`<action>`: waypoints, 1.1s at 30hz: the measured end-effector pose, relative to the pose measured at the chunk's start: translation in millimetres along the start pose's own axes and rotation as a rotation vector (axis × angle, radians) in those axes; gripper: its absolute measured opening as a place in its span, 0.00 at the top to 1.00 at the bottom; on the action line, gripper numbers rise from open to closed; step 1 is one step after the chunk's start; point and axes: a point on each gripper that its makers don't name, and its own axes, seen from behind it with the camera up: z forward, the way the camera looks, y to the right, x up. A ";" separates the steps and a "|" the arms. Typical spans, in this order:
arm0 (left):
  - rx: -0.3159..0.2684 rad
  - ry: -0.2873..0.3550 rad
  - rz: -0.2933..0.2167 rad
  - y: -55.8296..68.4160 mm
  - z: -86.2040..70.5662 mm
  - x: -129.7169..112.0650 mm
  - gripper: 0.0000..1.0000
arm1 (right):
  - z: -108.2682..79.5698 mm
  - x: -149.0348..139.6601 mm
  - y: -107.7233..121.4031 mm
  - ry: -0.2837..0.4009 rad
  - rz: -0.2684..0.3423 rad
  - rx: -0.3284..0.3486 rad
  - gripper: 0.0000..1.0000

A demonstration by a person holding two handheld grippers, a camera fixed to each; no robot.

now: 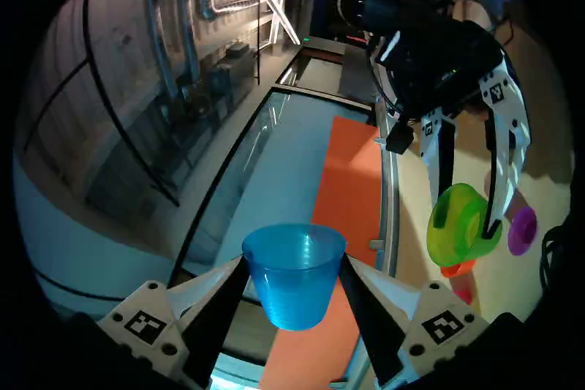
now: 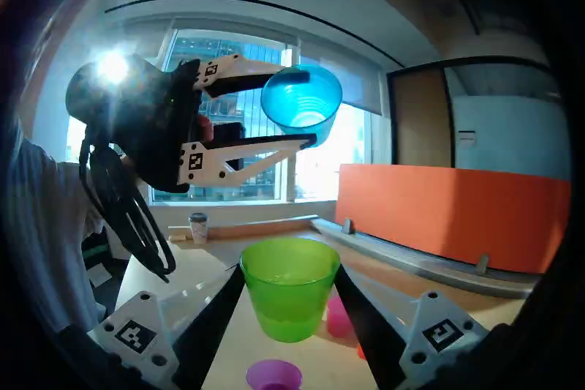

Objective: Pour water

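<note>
Left gripper (image 1: 294,262): jaws are clamping the blue cup (image 1: 294,280), one finger on each side, cup upright in its own view. Right gripper (image 2: 289,273): jaws are clamping the green cup (image 2: 289,287) the same way.

In the right gripper view I'm seeing the blue cup sitting high in the air, above the green one, tipped with its mouth toward the camera.

I'm counting 2 big cups, both held, and 3 small cups standing on the table (image 2: 183,265): purple (image 2: 273,374), pink (image 2: 338,317), orange (image 2: 360,351). Also 1 paper cup (image 2: 197,227) by the window and 1 orange divider (image 2: 453,214).

The purple one is getting cut off at the bottom edge, and the orange one is mostly hiding behind a finger. I'm not making out water in either big cup.
</note>
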 end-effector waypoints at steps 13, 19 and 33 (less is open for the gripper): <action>-0.011 -0.034 -0.474 -2.6 -4.1 -23.8 0.15 | -9.8 11.3 7.5 0.020 0.001 -0.024 0.09; -0.014 -0.048 -0.706 -6.4 -5.1 -34.2 0.15 | -13.8 15.0 9.6 0.025 -0.005 -0.030 0.09; -0.065 -0.029 -1.108 0.2 -9.6 -49.1 0.15 | -21.9 21.7 12.1 0.032 -0.018 -0.047 0.09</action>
